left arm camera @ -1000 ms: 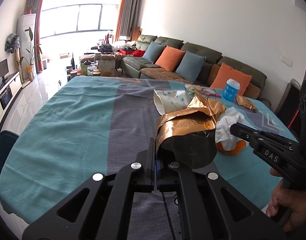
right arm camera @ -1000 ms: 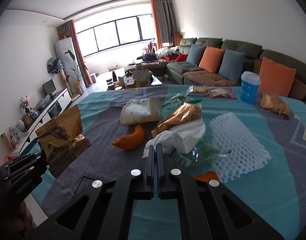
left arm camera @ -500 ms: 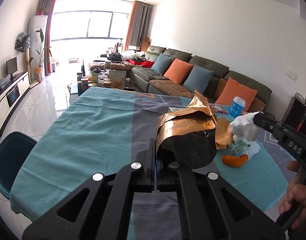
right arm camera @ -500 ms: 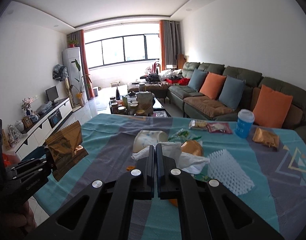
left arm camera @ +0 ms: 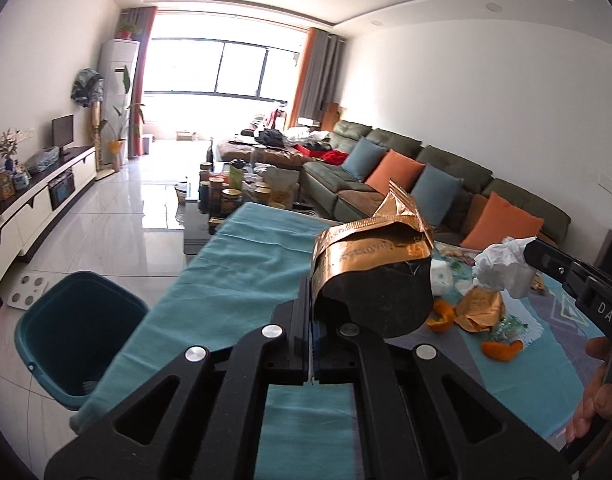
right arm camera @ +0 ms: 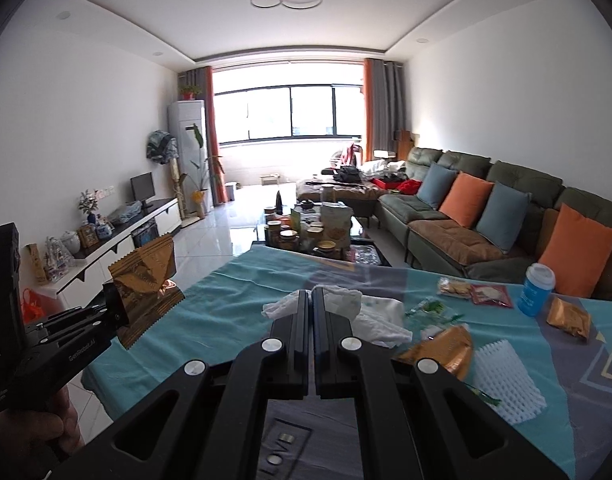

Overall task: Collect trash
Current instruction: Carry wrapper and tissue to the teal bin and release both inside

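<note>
My left gripper is shut on a crumpled copper foil wrapper, held up over the teal tablecloth. The right wrist view shows this gripper at the left with the wrapper sticking up from its tips. A crumpled white tissue is pinched in my right gripper, which is shut and raised above the table. In the left wrist view the right gripper comes in from the right with the tissue at its tip. A teal bin stands on the floor left of the table.
On the cloth lie orange peels, a gold bag, a white foam net, snack packets and a blue cup. Beyond the table are a cluttered coffee table and a green sofa.
Both grippers have risen and drawn back from the clutter, swinging left, with the wrapper and tissue still held. The tissue has come up off the table. The teal bin has come into the left view.
</note>
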The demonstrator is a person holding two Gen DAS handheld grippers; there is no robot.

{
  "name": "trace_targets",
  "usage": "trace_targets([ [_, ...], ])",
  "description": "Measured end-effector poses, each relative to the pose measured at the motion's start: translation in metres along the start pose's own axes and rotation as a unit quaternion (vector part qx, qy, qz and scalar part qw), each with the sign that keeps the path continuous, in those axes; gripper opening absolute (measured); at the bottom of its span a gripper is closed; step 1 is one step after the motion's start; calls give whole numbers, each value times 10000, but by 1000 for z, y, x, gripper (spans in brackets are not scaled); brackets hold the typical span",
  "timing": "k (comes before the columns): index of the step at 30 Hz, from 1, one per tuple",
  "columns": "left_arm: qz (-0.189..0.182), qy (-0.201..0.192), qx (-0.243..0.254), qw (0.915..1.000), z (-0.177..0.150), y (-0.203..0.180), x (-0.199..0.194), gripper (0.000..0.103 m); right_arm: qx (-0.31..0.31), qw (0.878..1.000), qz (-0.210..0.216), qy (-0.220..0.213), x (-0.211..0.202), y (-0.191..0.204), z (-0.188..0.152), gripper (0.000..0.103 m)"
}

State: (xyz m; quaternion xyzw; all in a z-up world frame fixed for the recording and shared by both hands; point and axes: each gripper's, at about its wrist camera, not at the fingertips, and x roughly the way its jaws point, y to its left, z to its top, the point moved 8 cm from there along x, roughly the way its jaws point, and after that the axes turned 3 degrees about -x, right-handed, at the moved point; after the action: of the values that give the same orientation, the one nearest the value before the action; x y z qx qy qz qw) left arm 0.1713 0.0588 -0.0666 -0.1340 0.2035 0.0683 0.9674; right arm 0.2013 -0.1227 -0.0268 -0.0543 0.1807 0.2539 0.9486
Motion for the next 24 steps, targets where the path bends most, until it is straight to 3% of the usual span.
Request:
trace_targets([
  [11, 768, -370, -338, 9958, 26, 83, -41, 1, -428, 9945, 931, -195, 26, 83, 27, 1],
  [24, 1794, -546, -669, 9800, 39, 201, -93, 1, -908, 9729, 2129, 5, 77, 194, 46, 1],
])
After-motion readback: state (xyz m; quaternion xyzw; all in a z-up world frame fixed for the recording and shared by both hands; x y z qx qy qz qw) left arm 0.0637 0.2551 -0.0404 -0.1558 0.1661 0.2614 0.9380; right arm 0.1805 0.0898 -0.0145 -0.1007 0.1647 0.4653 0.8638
